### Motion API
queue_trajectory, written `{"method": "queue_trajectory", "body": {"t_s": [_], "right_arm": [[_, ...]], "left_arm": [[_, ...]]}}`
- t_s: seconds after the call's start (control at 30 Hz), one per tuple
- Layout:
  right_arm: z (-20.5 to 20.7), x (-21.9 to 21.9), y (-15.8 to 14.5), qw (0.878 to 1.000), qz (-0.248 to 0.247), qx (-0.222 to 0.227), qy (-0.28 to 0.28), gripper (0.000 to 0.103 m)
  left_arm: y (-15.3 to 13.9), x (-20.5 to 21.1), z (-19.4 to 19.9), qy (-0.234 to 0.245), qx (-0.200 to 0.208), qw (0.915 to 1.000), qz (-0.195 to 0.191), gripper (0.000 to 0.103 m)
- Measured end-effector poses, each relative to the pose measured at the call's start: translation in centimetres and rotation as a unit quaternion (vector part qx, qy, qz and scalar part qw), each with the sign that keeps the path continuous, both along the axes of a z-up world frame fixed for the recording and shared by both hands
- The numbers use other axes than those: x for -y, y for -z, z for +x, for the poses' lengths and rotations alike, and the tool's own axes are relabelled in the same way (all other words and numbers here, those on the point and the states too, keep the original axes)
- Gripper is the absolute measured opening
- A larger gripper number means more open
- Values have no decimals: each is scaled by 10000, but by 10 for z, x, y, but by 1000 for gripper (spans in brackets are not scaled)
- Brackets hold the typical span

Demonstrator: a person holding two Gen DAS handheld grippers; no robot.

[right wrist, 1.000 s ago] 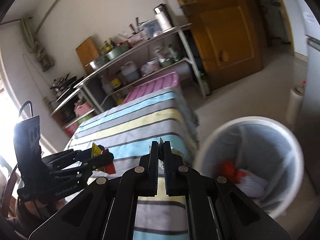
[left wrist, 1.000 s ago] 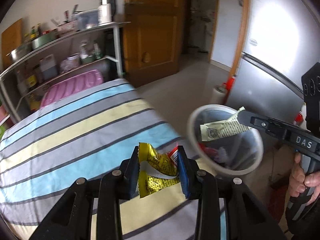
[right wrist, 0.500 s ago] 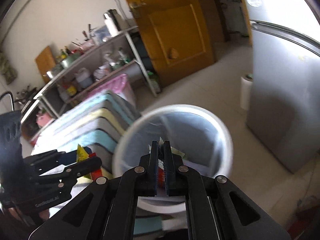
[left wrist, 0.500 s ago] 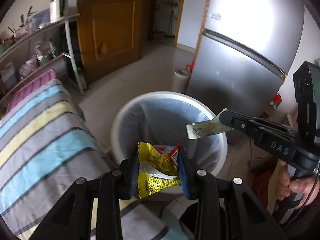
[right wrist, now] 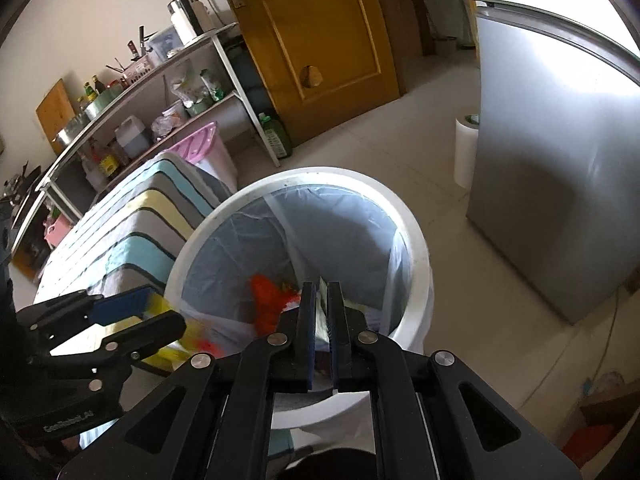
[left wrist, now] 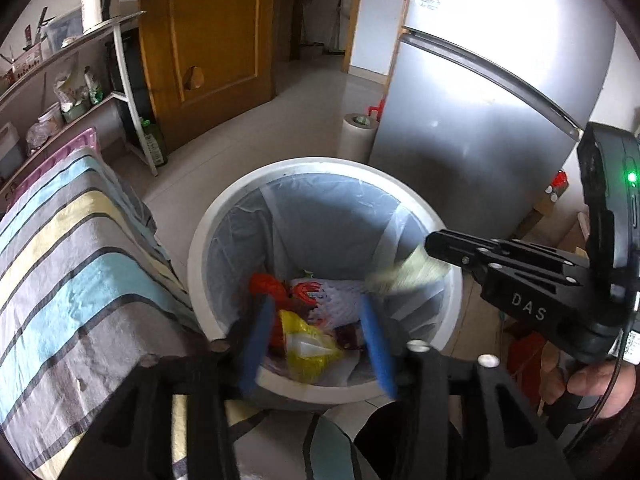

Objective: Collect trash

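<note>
A white bin [left wrist: 320, 164] with a clear liner stands on the floor beside the table, holding red [left wrist: 266, 282] and white scraps. My left gripper [left wrist: 316, 304] hangs over it, its blue pads [left wrist: 256, 344] opening wide. A yellow wrapper [left wrist: 308, 344] sits loose between them, touching neither, over the bin's inside. My right gripper [right wrist: 321, 288] is also above the bin [right wrist: 320, 172], its jaws opening a crack. A pale green wrapper [left wrist: 404, 276], blurred, droops from its tip [left wrist: 430, 246], and a thin edge [right wrist: 323, 320] shows between its pads.
The table's striped cloth [left wrist: 80, 260] lies left of the bin. A silver fridge [left wrist: 480, 120] stands at the right with a white paper roll [left wrist: 356, 136] at its foot. A wooden door [left wrist: 216, 40] and cluttered metal shelves [right wrist: 160, 92] are behind. A hand [left wrist: 592, 384] grips the right tool.
Both grippers swung from over the table to above the bin and dipped. The left pads spread and let go of the yellow wrapper. The right jaws parted slightly and its wrapper sags, blurred.
</note>
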State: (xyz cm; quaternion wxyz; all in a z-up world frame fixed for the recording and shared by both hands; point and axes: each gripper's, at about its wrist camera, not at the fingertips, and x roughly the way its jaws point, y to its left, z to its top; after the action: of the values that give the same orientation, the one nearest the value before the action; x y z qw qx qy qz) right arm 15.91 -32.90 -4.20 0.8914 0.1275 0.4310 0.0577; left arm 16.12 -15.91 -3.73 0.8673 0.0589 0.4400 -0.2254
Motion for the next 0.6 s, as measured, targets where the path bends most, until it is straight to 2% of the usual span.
{"method": "queue_trajectory", "body": {"t_s": [0.13, 0.27, 0.4, 0.6], "right_arm": [[-3, -1, -2, 10000, -11, 46, 44, 39], [-12, -5, -10, 9998, -133, 133, 100, 39], [-25, -13, -21, 9992, -215, 310, 140, 39], [-49, -26, -37, 9976, -492, 412, 263, 39]], "left_arm": [[-1, -5, 1, -60, -11, 10000, -46, 60], [-7, -7, -6, -133, 207, 9996, 119, 64], [-15, -14, -16, -197, 318, 9993, 38, 67], [-30, -25, -43, -380, 782, 9958, 285, 68]]}}
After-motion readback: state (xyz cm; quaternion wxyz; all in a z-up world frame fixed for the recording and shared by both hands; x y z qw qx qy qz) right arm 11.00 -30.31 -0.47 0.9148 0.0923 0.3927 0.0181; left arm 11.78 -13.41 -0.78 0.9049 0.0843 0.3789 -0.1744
